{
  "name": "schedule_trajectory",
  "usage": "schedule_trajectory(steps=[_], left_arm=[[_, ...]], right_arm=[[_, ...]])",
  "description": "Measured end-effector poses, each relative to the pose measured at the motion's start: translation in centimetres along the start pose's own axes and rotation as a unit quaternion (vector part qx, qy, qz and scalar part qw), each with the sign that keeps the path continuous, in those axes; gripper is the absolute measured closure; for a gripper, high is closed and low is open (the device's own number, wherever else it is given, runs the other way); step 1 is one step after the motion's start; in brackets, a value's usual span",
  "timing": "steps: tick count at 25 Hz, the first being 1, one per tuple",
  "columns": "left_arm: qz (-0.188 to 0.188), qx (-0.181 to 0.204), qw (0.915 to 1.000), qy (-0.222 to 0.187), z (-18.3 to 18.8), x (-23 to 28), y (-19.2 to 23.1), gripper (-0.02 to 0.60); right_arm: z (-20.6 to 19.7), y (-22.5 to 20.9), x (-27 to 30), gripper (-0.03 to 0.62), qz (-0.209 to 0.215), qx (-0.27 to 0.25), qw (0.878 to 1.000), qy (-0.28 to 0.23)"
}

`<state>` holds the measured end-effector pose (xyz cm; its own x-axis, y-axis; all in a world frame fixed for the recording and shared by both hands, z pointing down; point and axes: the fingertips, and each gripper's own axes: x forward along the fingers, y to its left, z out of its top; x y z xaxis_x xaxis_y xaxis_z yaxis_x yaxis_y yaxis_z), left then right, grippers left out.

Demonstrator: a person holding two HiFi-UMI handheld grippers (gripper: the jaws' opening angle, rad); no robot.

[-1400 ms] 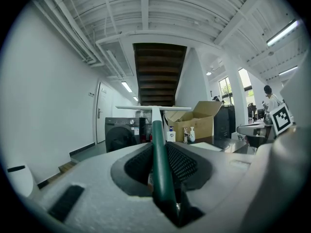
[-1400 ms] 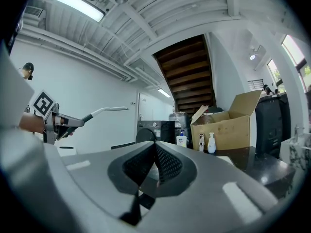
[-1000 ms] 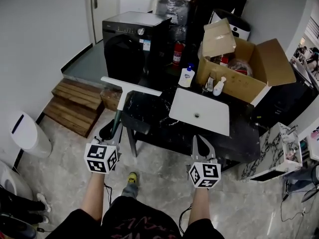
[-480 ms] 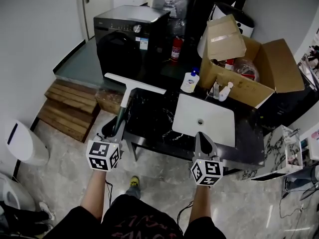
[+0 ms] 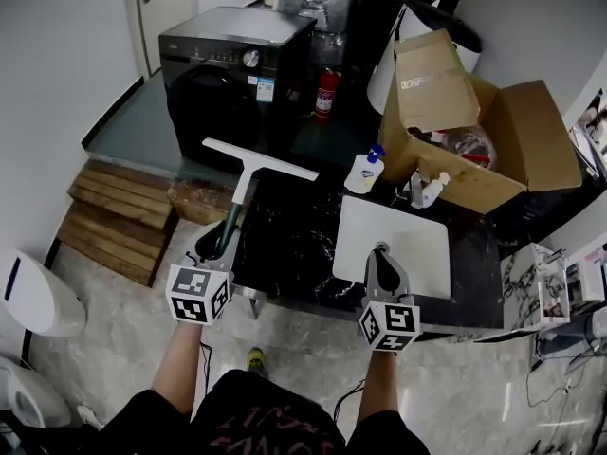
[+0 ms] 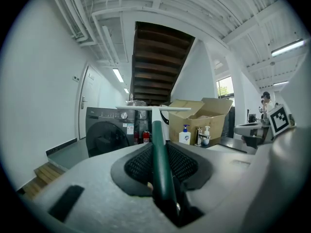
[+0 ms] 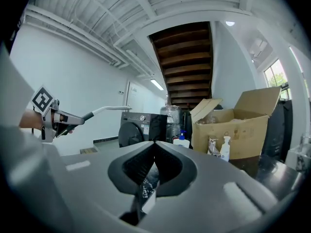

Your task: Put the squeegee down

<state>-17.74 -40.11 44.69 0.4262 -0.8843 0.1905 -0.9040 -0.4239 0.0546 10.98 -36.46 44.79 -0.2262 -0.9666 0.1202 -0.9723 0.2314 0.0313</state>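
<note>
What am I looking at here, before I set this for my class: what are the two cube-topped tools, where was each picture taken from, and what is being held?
There is no robot. A person holds a two-jaw clamp with a marker cube in each hand. The head view comes from a camera on the person's head, looking down. The other two views come from cameras riding on each clamp, looking along its jaws. The left hand-held gripper is clamped on the green handle of a squeegee, white blade forward. The right hand-held gripper is shut and empty. Ahead is a black counter with a white sink, a soap bottle and an open box.
</note>
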Motion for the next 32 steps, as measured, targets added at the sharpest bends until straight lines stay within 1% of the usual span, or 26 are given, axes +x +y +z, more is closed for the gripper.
schedule_trajectory(steps=[6, 10, 17, 22, 27, 32], left_arm=[[-0.015, -0.002, 0.9999, 0.004, -0.1, 2.8, 2.1, 0.480], [-0.025, -0.005, 0.9996, 0.008, -0.3, 4.1, 2.1, 0.480], [-0.026, -0.001, 0.9995, 0.018, -0.1, 6.9, 1.6, 0.480], [-0.012, 0.003, 0.9998, 0.017, 0.6, 8.4, 0.9, 0.480], [0.004, 0.010, 0.9999, 0.009, 2.3, 9.9, 0.2, 0.480], [0.008, 0.013, 0.9999, 0.007, 3.0, 11.7, -0.6, 0.480]], right_arm=[[-0.3, 0.4, 2.4, 0.583, -0.015, -0.008, 1.000, 0.009], [-0.3, -0.3, 3.2, 0.583, -0.026, -0.005, 1.000, 0.011], [0.4, -1.6, 5.7, 0.583, -0.015, -0.008, 1.000, 0.006], [0.7, -3.3, 7.0, 0.583, 0.000, -0.004, 1.000, -0.001], [1.2, -5.1, 8.2, 0.583, 0.014, -0.010, 1.000, -0.008], [1.3, -6.6, 8.9, 0.583, 0.018, 0.000, 1.000, -0.014]])
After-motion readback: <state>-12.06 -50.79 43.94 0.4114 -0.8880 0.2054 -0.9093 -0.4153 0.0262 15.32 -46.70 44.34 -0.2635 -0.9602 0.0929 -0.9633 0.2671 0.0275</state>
